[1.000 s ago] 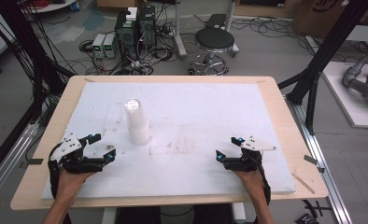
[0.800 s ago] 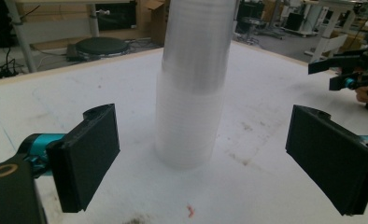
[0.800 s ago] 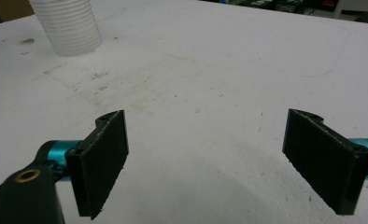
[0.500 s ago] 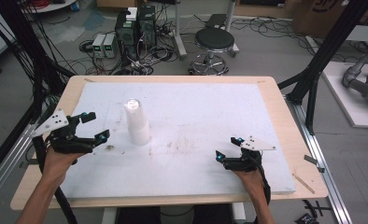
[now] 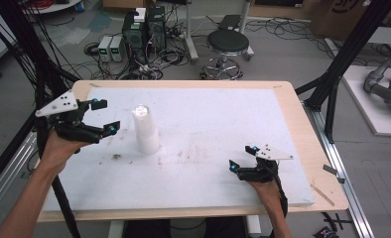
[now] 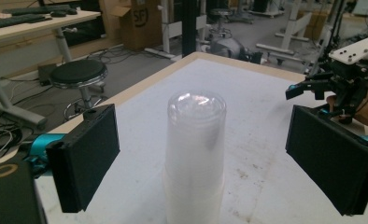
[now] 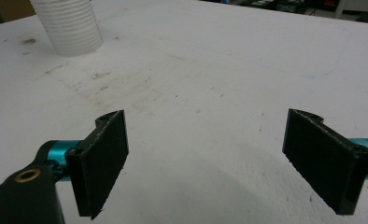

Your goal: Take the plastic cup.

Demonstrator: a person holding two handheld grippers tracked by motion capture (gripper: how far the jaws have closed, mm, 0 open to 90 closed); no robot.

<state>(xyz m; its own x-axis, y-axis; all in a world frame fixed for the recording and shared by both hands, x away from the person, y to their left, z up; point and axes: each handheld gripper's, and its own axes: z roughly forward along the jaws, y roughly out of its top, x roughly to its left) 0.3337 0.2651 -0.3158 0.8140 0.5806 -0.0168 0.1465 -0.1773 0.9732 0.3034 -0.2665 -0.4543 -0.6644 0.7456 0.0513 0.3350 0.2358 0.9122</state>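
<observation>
A stack of upturned clear plastic cups (image 5: 145,130) stands on the white mat (image 5: 208,114), left of centre. My left gripper (image 5: 105,116) hovers just left of the stack, open, with its jaws pointed at it. In the left gripper view the cup stack (image 6: 194,154) stands upright ahead of the two wide-apart jaws of the left gripper (image 6: 201,144), untouched. My right gripper (image 5: 242,158) rests low near the front right of the mat, open and holding nothing. In the right gripper view the right gripper (image 7: 205,154) has bare mat between its jaws, and the cup stack (image 7: 72,23) stands far off at the top left.
The mat covers a wooden table (image 5: 302,129). Black frame posts (image 5: 342,54) rise at both sides of the table. A stool (image 5: 227,44) and computer boxes (image 5: 144,29) sit on the floor beyond the far edge. The right gripper (image 6: 345,79) appears behind the cups in the left gripper view.
My left gripper has lifted and moved away from the front edge, up alongside the cup stack. The right gripper and the cups have stayed put.
</observation>
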